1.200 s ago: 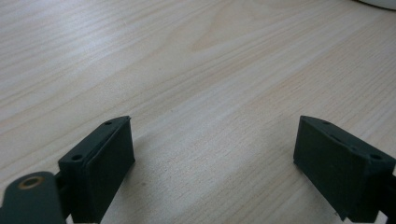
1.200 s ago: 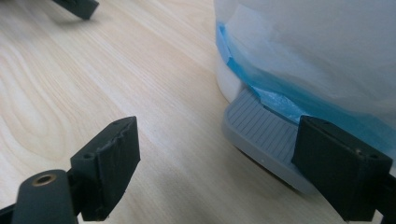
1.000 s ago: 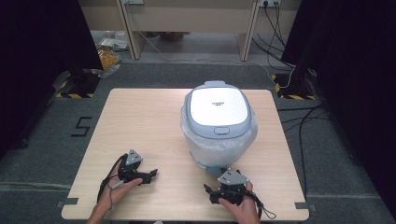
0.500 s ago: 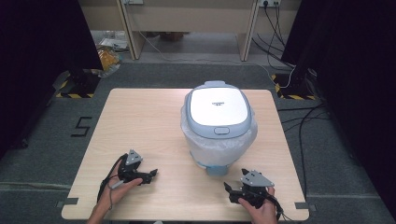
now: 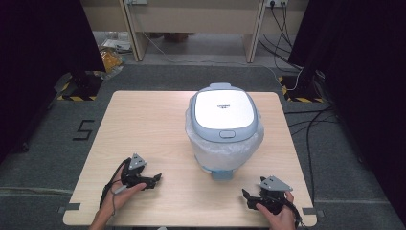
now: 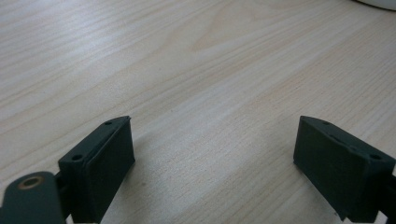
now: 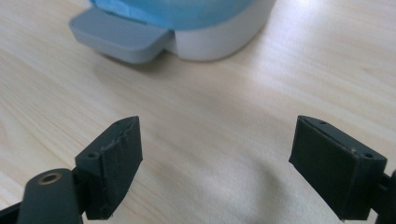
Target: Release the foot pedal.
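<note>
Rice cooker (image 5: 224, 125) stands right of the middle of the wooden table (image 5: 143, 124), its white lid shut and a clear plastic wrap around its body. In the high view, the left gripper (image 5: 152, 180) rests on the near left part of the table in a hand (image 5: 122, 190), well apart from the cooker. The right gripper (image 5: 249, 199) sits near the table's near right corner, held by the other hand (image 5: 277, 218), near the cooker's grey foot (image 5: 221, 173) but not touching it. How wide either pair of jaws stands is too small to tell from this height.

The left gripper view settles it for the left gripper (image 6: 212, 158): its two black jaws stand wide apart over bare wood grain, holding nothing, with a sliver of the cooker's white base (image 6: 373, 3) at the far right edge.

The right gripper view shows the right gripper (image 7: 215, 158) likewise spread wide and empty above the table. Beyond it lie the cooker's white base (image 7: 224, 39), the blue-tinted wrap above it and the grey foot (image 7: 119, 35), all apart from the jaws.
</note>
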Demonstrator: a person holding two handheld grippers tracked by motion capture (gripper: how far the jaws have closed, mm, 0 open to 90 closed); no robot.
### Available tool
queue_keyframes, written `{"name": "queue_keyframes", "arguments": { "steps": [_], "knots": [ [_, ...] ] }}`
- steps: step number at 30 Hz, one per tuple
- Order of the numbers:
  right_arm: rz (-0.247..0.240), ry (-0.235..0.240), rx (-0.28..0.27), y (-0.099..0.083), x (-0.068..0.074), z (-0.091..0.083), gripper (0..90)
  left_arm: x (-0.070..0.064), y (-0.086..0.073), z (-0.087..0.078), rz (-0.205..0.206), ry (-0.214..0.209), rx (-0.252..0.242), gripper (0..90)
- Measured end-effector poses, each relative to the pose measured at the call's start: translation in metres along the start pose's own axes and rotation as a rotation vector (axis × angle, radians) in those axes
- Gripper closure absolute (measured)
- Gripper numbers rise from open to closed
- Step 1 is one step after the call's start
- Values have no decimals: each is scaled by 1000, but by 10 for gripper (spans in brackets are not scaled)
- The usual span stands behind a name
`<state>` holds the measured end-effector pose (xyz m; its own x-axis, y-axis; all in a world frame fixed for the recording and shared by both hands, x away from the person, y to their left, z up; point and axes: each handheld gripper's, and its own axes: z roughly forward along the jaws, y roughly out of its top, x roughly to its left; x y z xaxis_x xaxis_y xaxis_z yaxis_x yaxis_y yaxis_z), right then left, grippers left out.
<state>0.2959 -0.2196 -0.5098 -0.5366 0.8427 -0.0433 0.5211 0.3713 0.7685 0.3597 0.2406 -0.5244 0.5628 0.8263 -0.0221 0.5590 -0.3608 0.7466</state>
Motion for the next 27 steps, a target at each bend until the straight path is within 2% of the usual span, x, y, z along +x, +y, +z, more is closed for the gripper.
{"name": "queue_keyframes", "arguments": {
  "steps": [11, 12, 17, 24, 27],
  "knots": [
    [10, -19, 50, -9, -10, 0, 168, 0, 0, 0, 1, 0, 1, 115],
    [25, -16, 64, -9, -11, 0, 161, 0, 0, 0, 1, 0, 1, 115],
    [45, 1, 74, -10, -13, 0, 145, -1, 0, 0, -3, 1, -1, 114],
    [31, 7, 75, -9, -15, 2, 118, 0, 0, 0, 0, 2, 0, 114],
    [41, 7, 81, -8, -15, 2, 109, 0, 0, 0, 1, 0, 0, 115]
  ]
}}
